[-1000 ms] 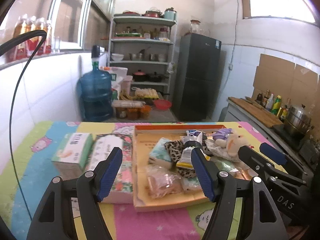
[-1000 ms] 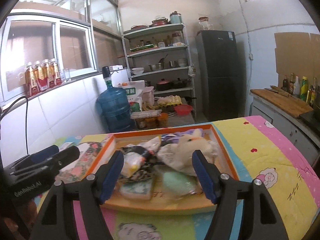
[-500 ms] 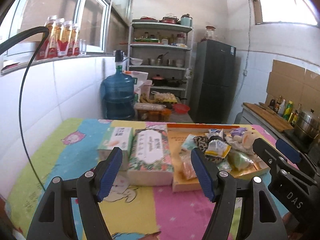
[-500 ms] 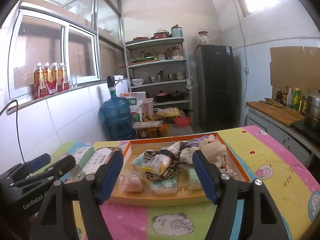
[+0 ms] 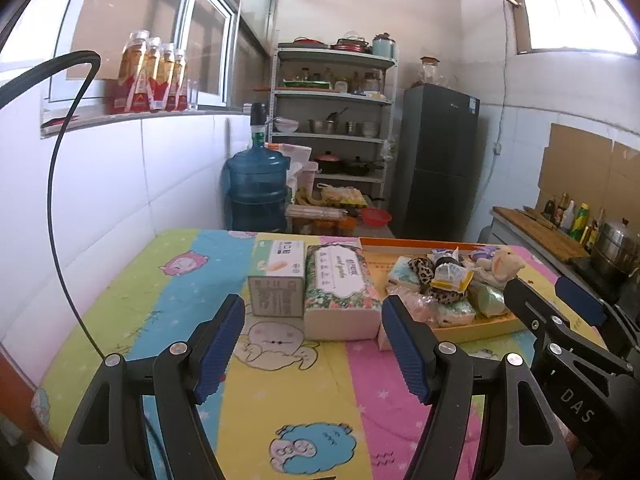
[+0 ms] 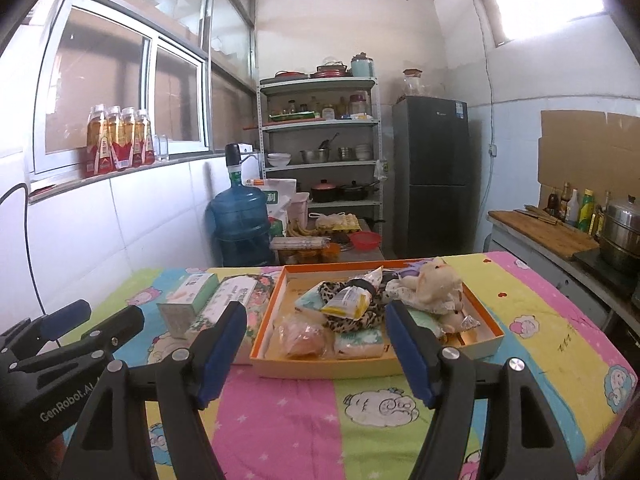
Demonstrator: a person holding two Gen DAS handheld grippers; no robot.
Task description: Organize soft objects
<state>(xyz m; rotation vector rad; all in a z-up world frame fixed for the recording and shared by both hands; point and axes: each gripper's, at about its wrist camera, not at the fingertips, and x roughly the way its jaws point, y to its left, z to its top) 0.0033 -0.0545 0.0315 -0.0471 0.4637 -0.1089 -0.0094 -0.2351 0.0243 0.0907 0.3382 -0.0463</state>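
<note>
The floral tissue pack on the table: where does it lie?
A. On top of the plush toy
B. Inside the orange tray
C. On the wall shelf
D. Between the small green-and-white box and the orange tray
D: the floral tissue pack lies on the cloth, with the small box on one side and the orange tray on the other.

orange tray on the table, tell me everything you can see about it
The orange tray is a shallow rectangular box, seemingly cardboard, orange inside with pale outer walls. It lies flat on the cartoon-print tablecloth, beside a floral tissue pack on its left. It is piled with soft things: a cream plush toy, a leopard-print cloth, and plastic-wrapped packets. Neither gripper touches it.
</note>
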